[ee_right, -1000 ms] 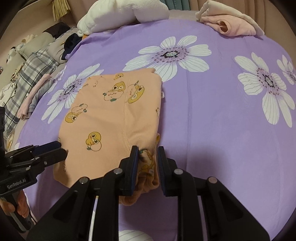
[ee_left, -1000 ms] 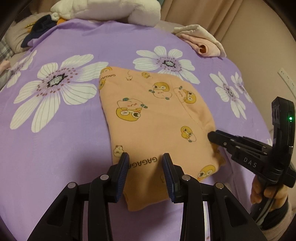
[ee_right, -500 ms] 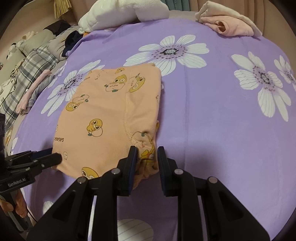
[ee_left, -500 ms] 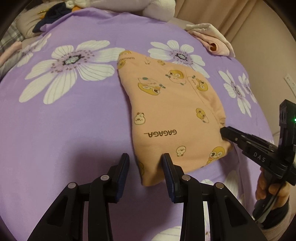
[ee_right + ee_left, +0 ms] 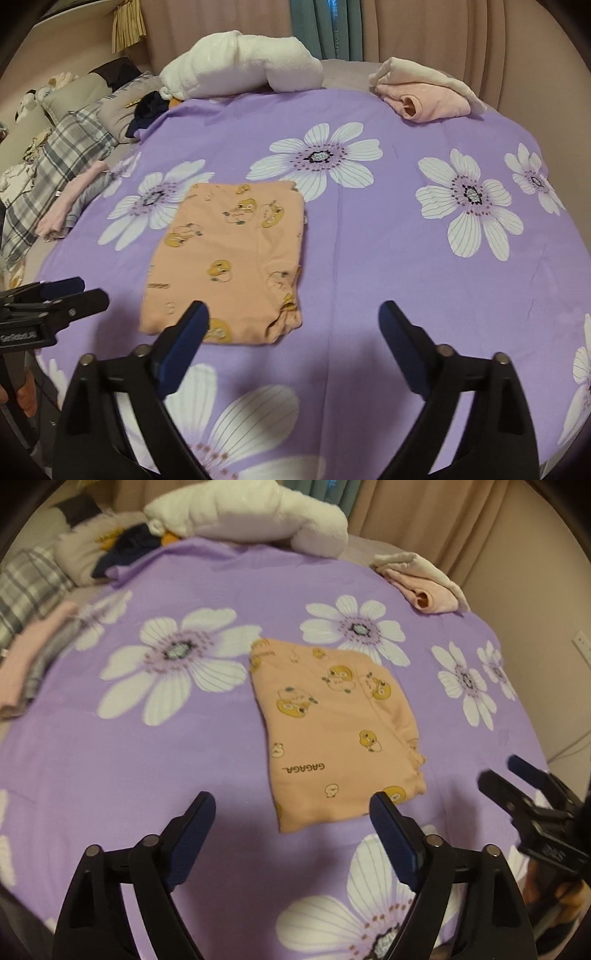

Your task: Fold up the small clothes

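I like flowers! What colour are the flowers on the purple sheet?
White petals with purple-grey centres, clearest in the right wrist view.

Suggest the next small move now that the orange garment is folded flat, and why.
Probably lift both grippers clear and head for the next piece, likely the pink garment at the far edge. The orange garment lies folded flat on the purple sheet; left gripper and right gripper are opening with nothing between the jaws.
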`<state>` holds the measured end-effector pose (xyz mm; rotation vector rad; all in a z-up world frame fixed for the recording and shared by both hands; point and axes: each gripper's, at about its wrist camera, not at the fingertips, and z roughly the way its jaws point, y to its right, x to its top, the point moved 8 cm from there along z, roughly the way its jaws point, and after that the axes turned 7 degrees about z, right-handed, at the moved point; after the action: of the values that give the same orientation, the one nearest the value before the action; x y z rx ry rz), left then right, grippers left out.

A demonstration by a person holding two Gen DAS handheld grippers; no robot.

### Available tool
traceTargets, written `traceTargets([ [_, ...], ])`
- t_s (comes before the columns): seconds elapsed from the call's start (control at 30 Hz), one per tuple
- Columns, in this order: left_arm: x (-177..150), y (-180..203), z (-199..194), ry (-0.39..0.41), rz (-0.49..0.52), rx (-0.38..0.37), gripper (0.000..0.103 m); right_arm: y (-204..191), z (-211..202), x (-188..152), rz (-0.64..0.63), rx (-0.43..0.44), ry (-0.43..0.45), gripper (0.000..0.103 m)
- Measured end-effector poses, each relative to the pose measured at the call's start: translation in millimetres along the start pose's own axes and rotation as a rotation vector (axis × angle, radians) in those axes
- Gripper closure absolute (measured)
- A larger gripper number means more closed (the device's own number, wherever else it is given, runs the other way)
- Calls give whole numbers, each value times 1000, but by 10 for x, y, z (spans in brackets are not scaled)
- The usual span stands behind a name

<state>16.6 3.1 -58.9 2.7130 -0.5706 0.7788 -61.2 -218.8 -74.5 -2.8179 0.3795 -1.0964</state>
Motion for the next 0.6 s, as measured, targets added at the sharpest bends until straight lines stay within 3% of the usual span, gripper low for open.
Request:
traceTargets([
  [0.27, 83, 95, -646, 73, 21, 61, 3, -219, -626, 97, -27, 23, 51, 0],
  [0.37, 60, 129, -708, 86, 33, 66, 2, -263, -778, 106, -16, 40, 61, 0],
  [0.6, -206, 183, -421, -28, 37, 85, 2, -360, -596, -145, -48, 28, -15, 0],
])
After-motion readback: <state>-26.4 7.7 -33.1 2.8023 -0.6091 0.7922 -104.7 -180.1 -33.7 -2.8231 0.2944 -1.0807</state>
